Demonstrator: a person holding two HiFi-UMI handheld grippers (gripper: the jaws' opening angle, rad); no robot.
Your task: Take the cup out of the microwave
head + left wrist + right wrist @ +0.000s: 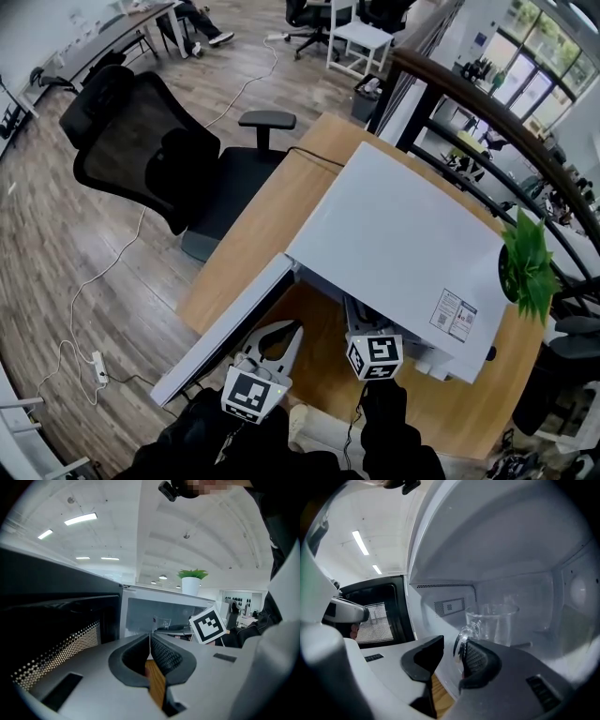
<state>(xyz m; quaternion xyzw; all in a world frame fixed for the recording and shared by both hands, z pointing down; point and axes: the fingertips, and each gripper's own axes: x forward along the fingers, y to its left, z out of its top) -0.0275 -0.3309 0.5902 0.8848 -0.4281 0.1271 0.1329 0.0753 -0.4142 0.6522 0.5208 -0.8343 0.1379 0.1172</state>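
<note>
1. Two grippers face the open microwave point(394, 234) on the table point(272, 216).
2. Left gripper point(150, 638): jaws pressed together, empty.
3. Right gripper point(451, 645): jaws apart around the handle point(461, 639) of the glass cup point(499, 623), which stands inside the microwave.

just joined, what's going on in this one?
A person with a claw in each hand is working at a white microwave on a wooden table, its door swung open. The right claw is inside the cavity, jaws apart with the handle of a clear glass cup between them, not yet clamped. The cup stands on the microwave floor. The left claw sits outside, shut and empty.
</note>
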